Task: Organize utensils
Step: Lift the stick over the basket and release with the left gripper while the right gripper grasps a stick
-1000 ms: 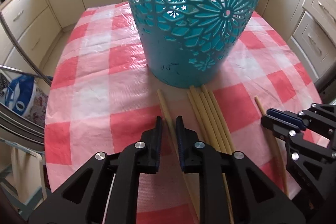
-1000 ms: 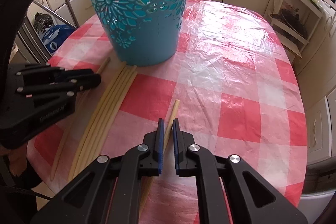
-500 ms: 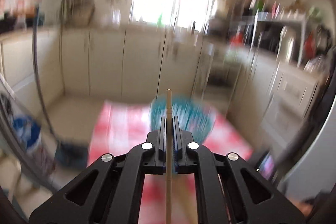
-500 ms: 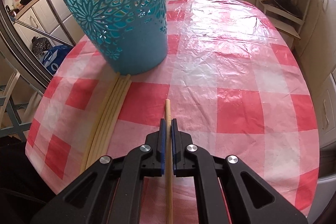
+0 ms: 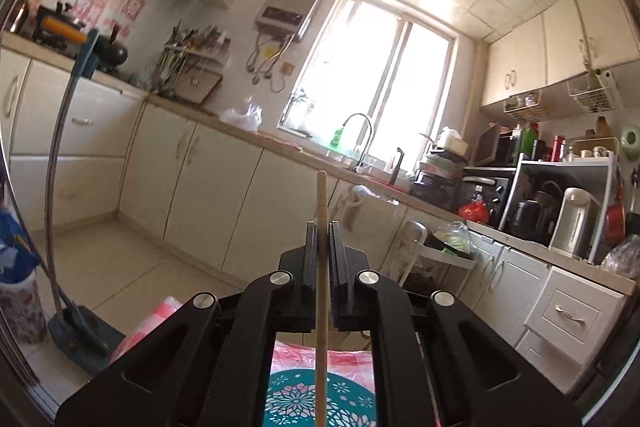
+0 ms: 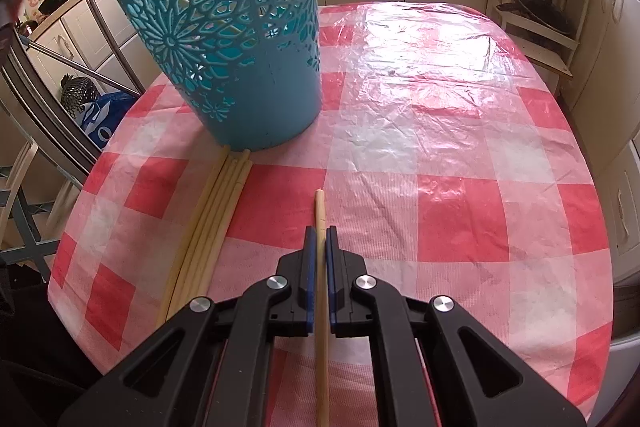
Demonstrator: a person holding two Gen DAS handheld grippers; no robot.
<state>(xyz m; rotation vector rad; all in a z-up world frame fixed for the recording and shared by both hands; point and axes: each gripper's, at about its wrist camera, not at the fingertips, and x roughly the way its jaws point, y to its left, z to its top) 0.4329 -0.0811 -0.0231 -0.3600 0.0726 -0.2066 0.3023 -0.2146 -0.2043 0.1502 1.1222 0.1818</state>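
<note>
Chopstick (image 5: pixel 321 203), pale wood, one piece: clamped between the jaws of the left gripper (image 5: pixel 321 227), tip pointing up the middle of the frame toward the kitchen window (image 5: pixel 372 75), shaft running down through the lower centre. Left gripper held level, high over the teal basket (image 5: pixel 320 403), whose perforated flower pattern shows at the bottom edge between the gripper arms.

Second chopstick (image 6: pixel 320 211), same pale wood: pinched between the blue-padded jaws of the right gripper (image 6: pixel 320 231), tip at centre frame over the checked tablecloth (image 6: pixel 440 155), shaft leaving at the bottom edge. Right gripper tilted down toward the table.

Bundle of chopsticks (image 6: pixel 212 223), several pieces, lying side by side on the cloth at left of centre, far ends touching the basket's base.

Teal basket, right-wrist view: upright on the cloth, upper left of frame, cut-out floral wall.

Cabinets (image 5: pixel 208 195), cream, along the counter, middle left of the left-wrist view.
</note>
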